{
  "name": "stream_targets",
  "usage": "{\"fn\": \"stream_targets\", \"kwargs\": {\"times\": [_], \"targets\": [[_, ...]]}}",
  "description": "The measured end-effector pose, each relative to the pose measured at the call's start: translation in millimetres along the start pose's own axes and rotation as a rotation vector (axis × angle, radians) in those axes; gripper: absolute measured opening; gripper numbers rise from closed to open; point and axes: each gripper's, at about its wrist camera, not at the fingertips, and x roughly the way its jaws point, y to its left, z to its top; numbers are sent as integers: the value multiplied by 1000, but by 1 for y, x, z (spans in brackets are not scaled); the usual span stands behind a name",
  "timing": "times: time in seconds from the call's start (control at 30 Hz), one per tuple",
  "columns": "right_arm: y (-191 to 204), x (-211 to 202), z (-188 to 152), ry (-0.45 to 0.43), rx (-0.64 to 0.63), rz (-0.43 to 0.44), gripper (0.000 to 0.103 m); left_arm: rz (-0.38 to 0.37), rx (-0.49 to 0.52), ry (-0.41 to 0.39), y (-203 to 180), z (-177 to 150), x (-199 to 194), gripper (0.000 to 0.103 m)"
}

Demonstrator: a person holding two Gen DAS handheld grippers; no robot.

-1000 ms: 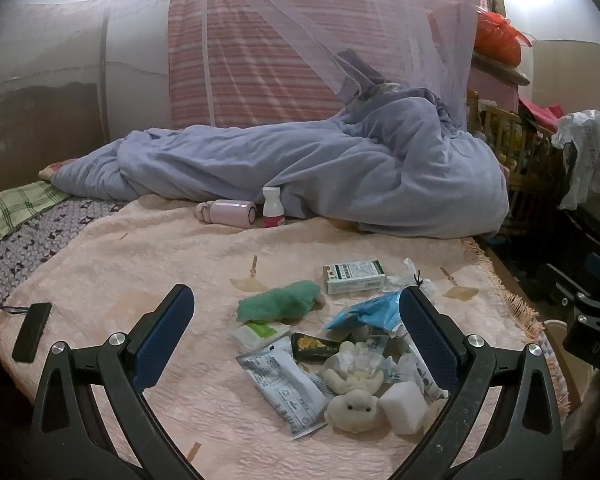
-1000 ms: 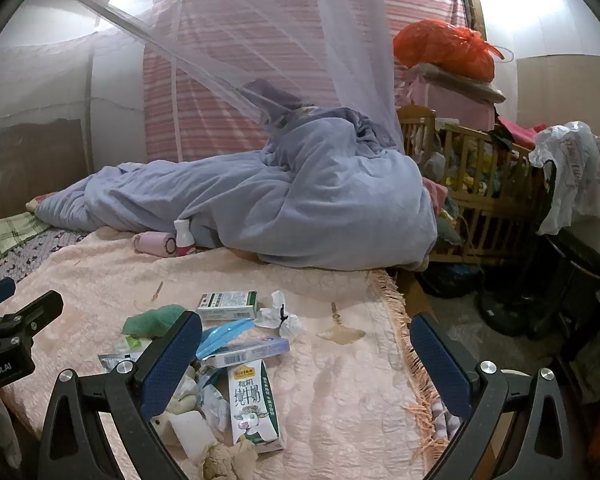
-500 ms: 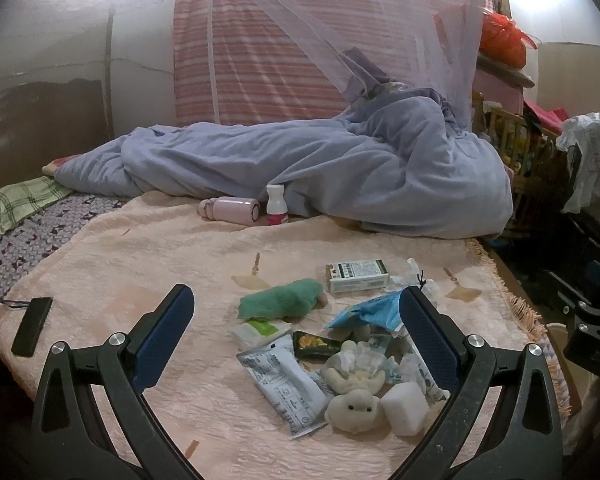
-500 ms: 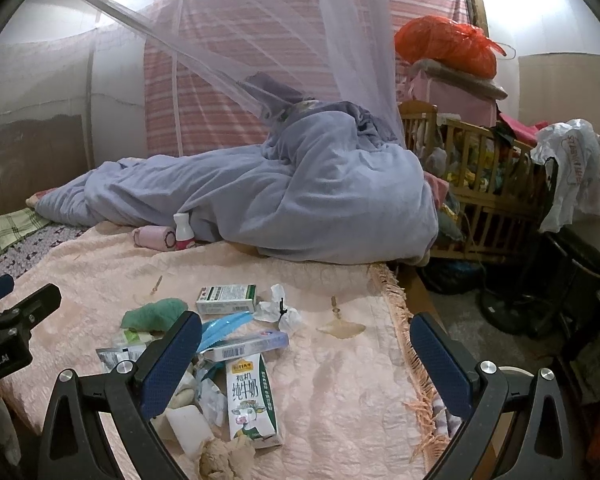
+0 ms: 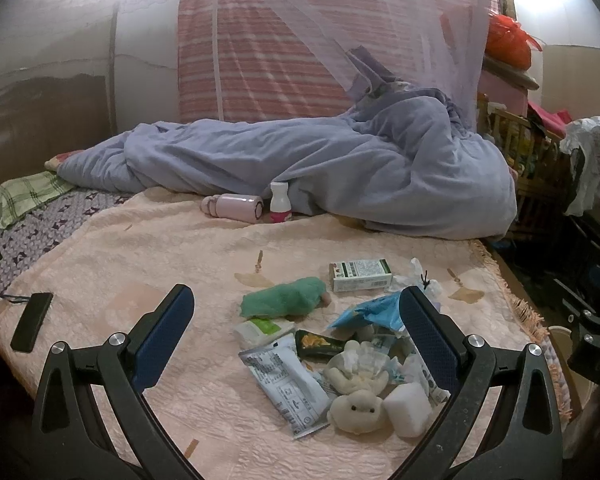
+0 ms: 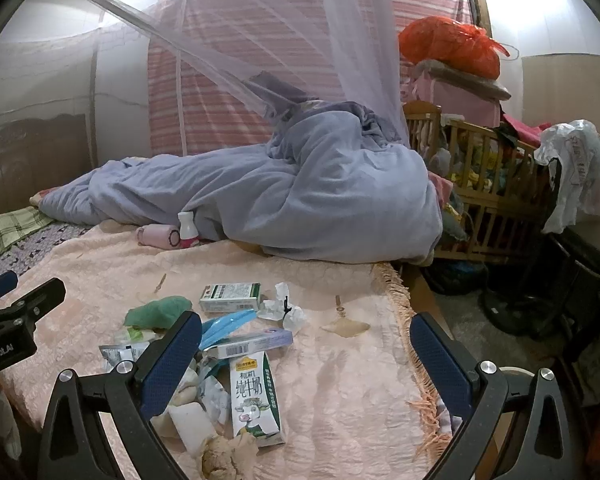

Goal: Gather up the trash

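While both tools hang spread and empty over the bed (image 5: 148, 248), left tool (image 5: 292, 320) and right tool (image 6: 306, 338), risk is grabbing non-trash: plush toy (image 5: 356, 402) and green cloth (image 5: 284, 302) lie mixed in the trash pile (image 5: 340, 344) near the bed's right edge. Milk carton (image 6: 256, 396) may hold dregs; contents not visible. Thin wrapper (image 5: 288, 386) lies flat, likely to slip the pads. No bin clearly in view.
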Motion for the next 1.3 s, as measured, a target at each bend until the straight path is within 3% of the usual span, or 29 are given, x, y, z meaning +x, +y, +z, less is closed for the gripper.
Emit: {"fn": "stream_targets", "kwargs": {"times": [0.37, 0.9, 1.3], "targets": [[0, -6, -2, -34, 11, 47, 103, 0, 1, 11, -1, -3, 3, 102], [-1, 2, -9, 13, -11, 56, 103, 4, 6, 45, -6, -11, 15, 102], [-2, 16, -22, 77, -34, 94, 103, 9, -3, 113, 14, -21, 27, 102]]}}
